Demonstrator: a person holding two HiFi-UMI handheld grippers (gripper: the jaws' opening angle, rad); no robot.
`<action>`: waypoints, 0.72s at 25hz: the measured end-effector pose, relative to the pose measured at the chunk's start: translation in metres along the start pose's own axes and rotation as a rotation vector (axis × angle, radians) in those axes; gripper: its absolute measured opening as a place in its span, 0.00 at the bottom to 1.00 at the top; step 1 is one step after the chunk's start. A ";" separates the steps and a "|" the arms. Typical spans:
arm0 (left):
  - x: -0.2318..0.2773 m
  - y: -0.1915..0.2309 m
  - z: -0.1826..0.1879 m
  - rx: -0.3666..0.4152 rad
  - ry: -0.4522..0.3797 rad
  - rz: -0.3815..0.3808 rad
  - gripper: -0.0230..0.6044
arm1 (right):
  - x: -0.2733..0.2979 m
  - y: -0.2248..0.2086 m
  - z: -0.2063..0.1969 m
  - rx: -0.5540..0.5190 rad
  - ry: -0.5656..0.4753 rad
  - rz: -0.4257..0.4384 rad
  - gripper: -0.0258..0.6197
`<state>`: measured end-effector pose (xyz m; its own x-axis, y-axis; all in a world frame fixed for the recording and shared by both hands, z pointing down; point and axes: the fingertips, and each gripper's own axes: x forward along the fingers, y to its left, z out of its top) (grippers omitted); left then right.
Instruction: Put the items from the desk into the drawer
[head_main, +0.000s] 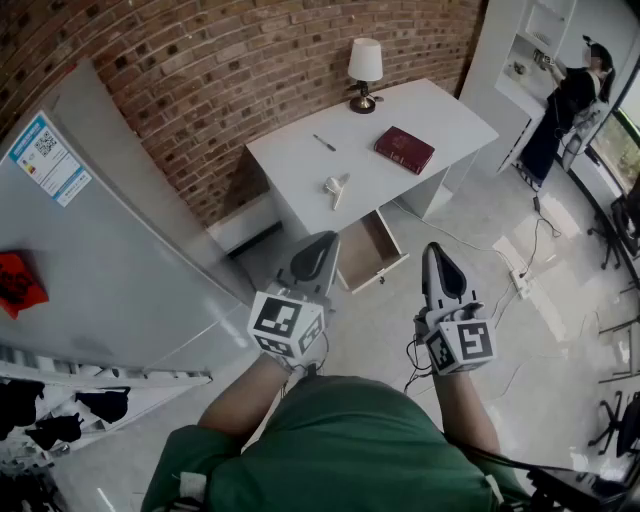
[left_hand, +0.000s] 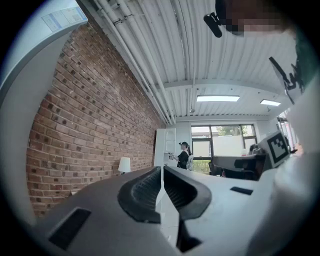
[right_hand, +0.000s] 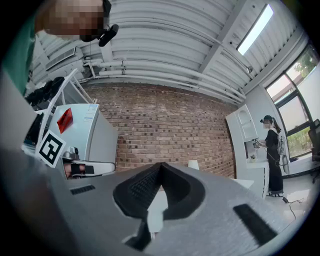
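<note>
Closest below, the person's green shirt stands well back from the white desk. Left gripper and right gripper both have their jaws together on nothing. On the desk lie a thin dark pen, a small white object and a dark red book. Beneath them the pale wooden drawer stands open. Nothing is picked yet, so the next move likely calls for approaching and parting the jaws.

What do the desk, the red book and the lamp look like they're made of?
Desk: smooth matte white board, probably laminate; flat, even surface. Book: stiff dark red cover, maybe leatherette or cloth. Lamp: pale fabric-like shade on a dark, possibly metal base.
</note>
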<state>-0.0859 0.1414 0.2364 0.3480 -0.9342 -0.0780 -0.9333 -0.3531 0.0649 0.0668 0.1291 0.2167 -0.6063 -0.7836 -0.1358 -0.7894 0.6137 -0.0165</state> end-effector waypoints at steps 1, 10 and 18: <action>-0.001 0.000 0.001 -0.001 -0.001 0.001 0.06 | 0.000 0.001 -0.001 -0.001 0.005 0.002 0.04; 0.001 0.007 -0.003 -0.024 0.003 0.003 0.06 | 0.005 0.006 -0.007 -0.003 0.027 0.008 0.04; -0.001 0.034 -0.007 -0.039 -0.002 0.001 0.06 | 0.018 0.006 -0.014 0.034 0.029 -0.043 0.04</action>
<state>-0.1172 0.1299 0.2457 0.3472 -0.9344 -0.0801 -0.9294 -0.3542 0.1036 0.0501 0.1171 0.2281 -0.5751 -0.8112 -0.1057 -0.8111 0.5822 -0.0554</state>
